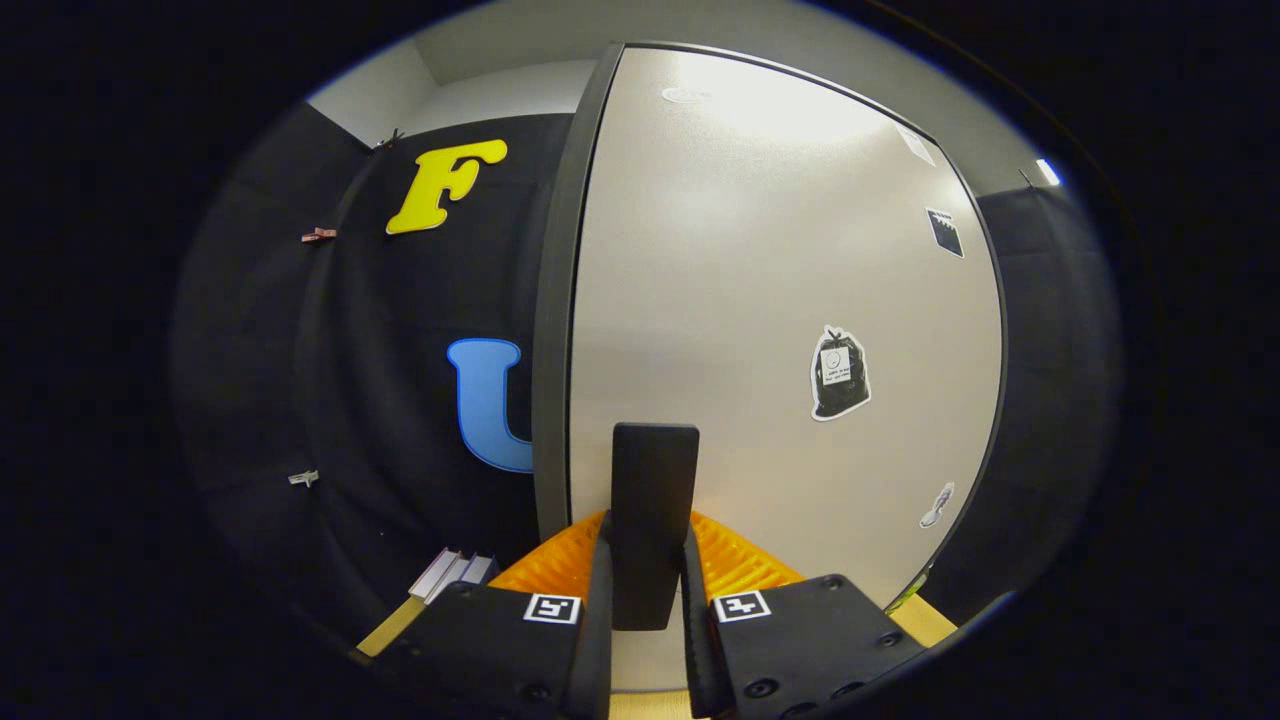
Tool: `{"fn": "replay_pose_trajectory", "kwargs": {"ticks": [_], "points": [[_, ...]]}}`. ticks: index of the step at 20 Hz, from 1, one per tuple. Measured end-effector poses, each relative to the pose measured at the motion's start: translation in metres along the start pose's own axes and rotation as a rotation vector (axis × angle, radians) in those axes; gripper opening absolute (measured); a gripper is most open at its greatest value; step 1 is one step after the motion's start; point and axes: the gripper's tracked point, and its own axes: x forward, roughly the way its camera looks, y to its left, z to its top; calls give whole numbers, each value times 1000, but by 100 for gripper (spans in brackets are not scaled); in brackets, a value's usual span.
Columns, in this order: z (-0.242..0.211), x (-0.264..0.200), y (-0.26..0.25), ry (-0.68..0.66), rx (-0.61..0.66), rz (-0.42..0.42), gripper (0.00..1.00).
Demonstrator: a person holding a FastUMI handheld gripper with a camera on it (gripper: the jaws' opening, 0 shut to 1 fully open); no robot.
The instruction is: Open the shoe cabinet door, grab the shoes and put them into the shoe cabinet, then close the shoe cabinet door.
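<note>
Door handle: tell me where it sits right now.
In the gripper view, the black door handle stands upright on the pale cabinet door, near its dark left edge, clamped between the two fingers of the tongs.

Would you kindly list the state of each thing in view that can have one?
claw: shut on the door handle, one finger on each side.
door handle: upright, gripped between the fingers.
cabinet door: dark side edge showing; open or closed unclear.

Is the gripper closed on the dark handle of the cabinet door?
Yes: the gripper has both fingers pressed against the sides of the upright dark handle on the pale cabinet door.
</note>
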Motion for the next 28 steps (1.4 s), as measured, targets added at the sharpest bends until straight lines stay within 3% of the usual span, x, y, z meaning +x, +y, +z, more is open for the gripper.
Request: {"fn": "replay_pose_trajectory", "kwargs": {"ticks": [13,28], "points": [[-3,-66,-17,25,25,79,33],[-2,-158,-86,53,34,194,33]]}}
